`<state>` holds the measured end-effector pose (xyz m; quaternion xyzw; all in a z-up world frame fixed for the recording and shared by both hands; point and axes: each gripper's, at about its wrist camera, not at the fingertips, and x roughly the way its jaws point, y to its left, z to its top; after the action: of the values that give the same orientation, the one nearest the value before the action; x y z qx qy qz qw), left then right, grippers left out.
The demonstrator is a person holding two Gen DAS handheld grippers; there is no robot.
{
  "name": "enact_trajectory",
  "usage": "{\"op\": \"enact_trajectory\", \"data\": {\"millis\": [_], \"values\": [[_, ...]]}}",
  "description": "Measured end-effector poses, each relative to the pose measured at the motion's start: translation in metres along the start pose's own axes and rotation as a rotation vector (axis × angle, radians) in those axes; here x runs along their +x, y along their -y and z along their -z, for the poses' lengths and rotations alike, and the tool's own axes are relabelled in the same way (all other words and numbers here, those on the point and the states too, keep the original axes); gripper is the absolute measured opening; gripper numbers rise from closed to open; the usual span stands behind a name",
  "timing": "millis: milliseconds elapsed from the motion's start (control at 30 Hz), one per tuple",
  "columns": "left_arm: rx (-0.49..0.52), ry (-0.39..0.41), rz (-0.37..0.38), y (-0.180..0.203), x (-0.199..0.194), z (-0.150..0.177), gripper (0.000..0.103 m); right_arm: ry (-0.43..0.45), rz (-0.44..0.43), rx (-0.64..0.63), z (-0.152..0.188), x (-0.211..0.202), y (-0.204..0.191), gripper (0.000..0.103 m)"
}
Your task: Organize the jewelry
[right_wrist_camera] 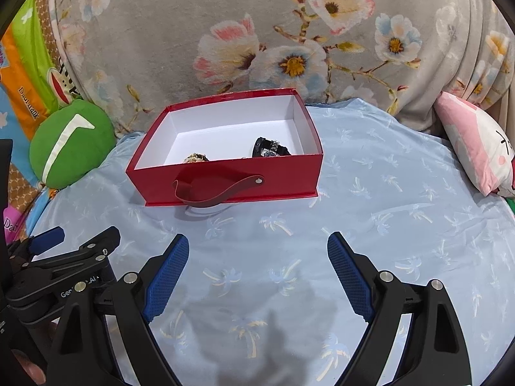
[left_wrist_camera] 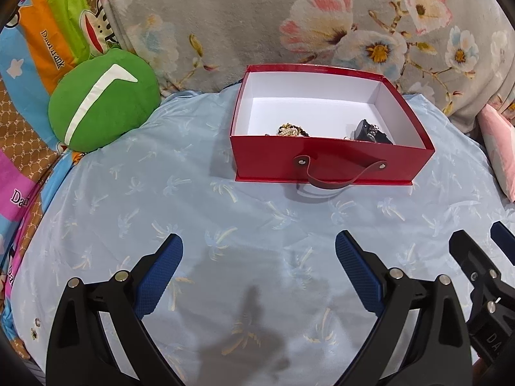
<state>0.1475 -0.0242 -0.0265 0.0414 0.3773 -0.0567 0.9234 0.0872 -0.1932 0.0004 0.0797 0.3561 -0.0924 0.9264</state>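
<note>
While spread wide, tongs (left_wrist_camera: 259, 244) (right_wrist_camera: 257, 244) empty.

This is a home bedroom, seen from over a bed. A pale blue sheet (left_wrist_camera: 257, 225) printed with palm trees covers the lower half of both frames like a mattress top. Across the top of each frame lies a grey plush blanket (right_wrist_camera: 257, 32) with large pink and white flowers. At the upper left, a round green cushion (left_wrist_camera: 104, 99) rests against bright cartoon-print bedding (left_wrist_camera: 42, 48). At the right edge of the right wrist view sits a pink and white pillow (right_wrist_camera: 476, 141). Everything in sight is soft household fabric.
</note>
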Motion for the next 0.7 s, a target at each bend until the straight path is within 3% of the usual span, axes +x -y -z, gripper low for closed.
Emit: {"op": "enact_trajectory", "data": {"millis": [700], "values": [[0.008, -0.023, -0.011, 0.005, 0.011, 0.002, 0.093, -0.028, 0.002, -0.019, 0.004, 0.013, -0.009, 0.086]]}}
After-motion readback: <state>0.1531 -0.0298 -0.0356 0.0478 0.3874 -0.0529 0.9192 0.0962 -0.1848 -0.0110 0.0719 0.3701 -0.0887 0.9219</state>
